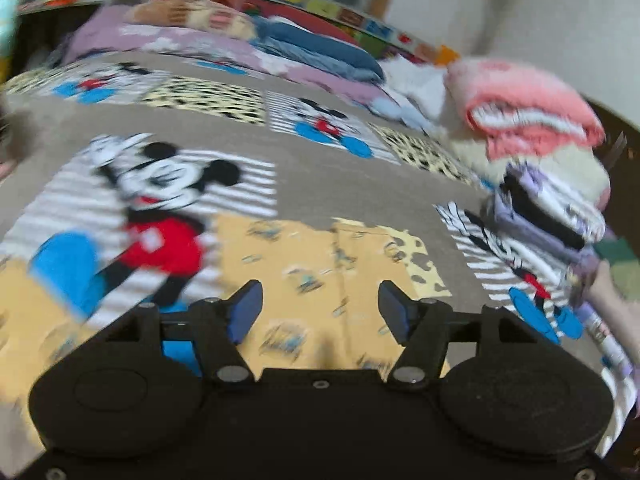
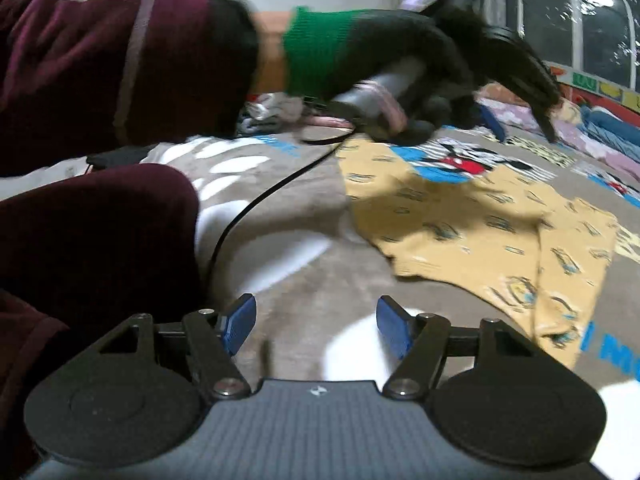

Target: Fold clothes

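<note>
Grey cartoon-print bedding filled the left wrist view, with the yellow garment lying flat just beyond the left gripper, whose jaws stood apart and empty; folded clothes were stacked at right. From the right wrist view, the right gripper hung spread and empty near the garment's edge, beside a maroon sleeve.
</note>
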